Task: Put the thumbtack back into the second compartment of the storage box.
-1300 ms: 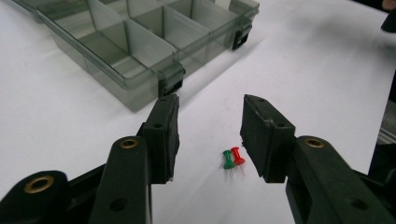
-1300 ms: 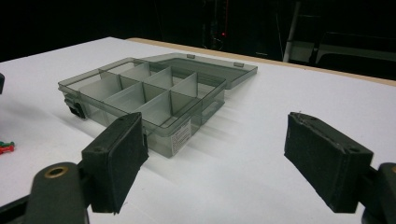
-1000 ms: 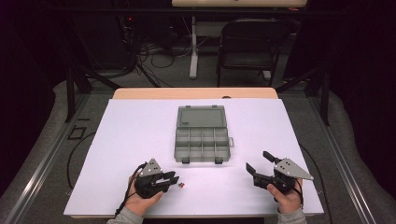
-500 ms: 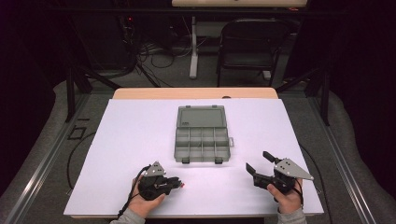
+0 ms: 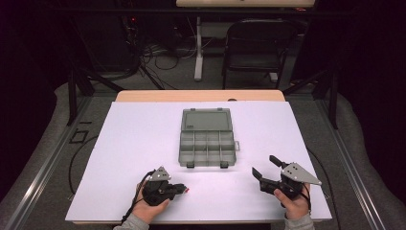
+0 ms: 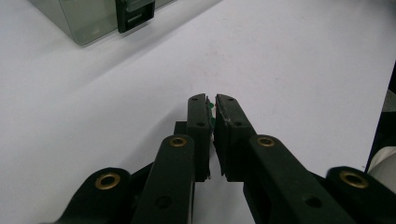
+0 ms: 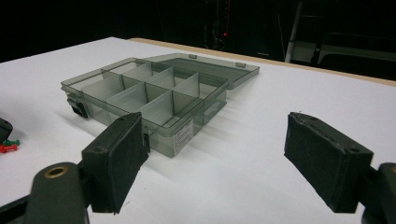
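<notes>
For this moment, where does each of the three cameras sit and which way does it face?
High view: above the person's side, facing forward and down on the white table and the open compartment box; both forearms and hand-held grippers show.
Left gripper view: rides the left hand-held gripper, looking along its jaws, which have just been closing on small pins.
Right gripper view: rides the right hand-held gripper, jaws wide apart, facing the box.
Shared: both gripper views show the box.
</notes>
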Motion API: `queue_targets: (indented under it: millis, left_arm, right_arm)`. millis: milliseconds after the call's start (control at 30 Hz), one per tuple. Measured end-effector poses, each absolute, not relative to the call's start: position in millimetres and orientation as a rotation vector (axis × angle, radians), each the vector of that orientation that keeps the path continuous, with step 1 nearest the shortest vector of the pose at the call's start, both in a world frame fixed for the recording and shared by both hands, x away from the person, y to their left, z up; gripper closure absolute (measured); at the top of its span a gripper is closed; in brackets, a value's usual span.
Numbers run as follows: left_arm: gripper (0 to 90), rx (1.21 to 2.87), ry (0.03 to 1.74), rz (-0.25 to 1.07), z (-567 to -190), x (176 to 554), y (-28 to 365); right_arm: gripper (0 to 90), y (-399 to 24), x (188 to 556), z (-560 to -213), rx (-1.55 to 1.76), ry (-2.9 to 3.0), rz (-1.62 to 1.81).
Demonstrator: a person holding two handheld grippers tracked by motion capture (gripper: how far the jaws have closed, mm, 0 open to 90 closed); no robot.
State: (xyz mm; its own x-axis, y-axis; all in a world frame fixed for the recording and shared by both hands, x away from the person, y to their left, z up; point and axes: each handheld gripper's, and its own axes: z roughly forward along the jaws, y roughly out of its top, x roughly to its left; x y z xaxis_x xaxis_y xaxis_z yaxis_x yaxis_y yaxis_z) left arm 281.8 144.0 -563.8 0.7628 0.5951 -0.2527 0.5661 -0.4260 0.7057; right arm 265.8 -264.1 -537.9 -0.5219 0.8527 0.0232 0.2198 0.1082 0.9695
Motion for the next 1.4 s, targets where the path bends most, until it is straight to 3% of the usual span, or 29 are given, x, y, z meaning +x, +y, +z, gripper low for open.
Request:
queue_targets:
  millis: [367, 1400]
  left_arm:
    - [89.6, 2.124, 0.878, 0.044, -566.4, 282.4, 144.2]
    - [90.0, 2.028, 0.927, 0.086, -554.3, 290.9, 161.5]
  right_arm:
    - [19.5, -264.0, 265.9, -537.9, 1.042, 1.826, 1.441]
    - [19.5, -264.0, 265.9, -537.9, 1.042, 1.827, 1.440]
